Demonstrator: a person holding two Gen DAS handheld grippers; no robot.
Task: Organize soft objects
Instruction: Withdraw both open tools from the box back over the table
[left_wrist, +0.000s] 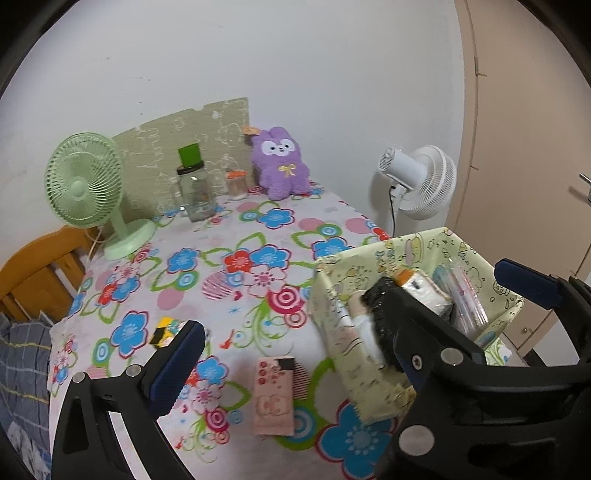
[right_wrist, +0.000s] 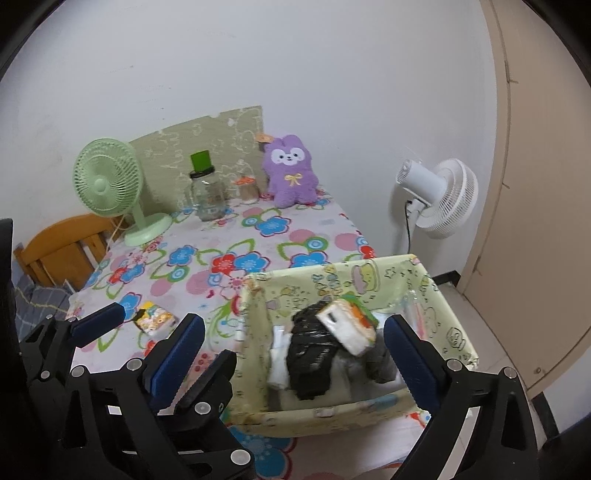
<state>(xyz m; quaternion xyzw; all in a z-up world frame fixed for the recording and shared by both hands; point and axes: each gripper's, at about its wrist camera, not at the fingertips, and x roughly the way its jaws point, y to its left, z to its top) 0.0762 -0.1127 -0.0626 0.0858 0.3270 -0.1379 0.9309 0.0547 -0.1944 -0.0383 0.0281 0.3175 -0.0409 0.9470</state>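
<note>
A pale green fabric storage box (right_wrist: 332, 417) stands at the table's front right and holds a black bag (right_wrist: 314, 350), a white tissue pack (right_wrist: 347, 328) and other soft items. My right gripper (right_wrist: 295, 347) is open and empty above the box. My left gripper (left_wrist: 291, 354) is open and empty over the table, left of the box (left_wrist: 332, 295). A pink tissue pack (left_wrist: 275, 397) lies flat on the cloth between my left fingers. A small yellow pack (left_wrist: 164, 330) lies further left, also in the right wrist view (right_wrist: 155, 319). A purple plush bunny (left_wrist: 280, 164) sits at the back.
The flowered tablecloth (left_wrist: 229, 236) covers the table. A green desk fan (left_wrist: 85, 184), a glass jar with a green lid (left_wrist: 194, 188) and a small orange-lidded jar (left_wrist: 236, 182) stand at the back. A white floor fan (left_wrist: 421, 181) stands right; a wooden chair (left_wrist: 33, 273) left.
</note>
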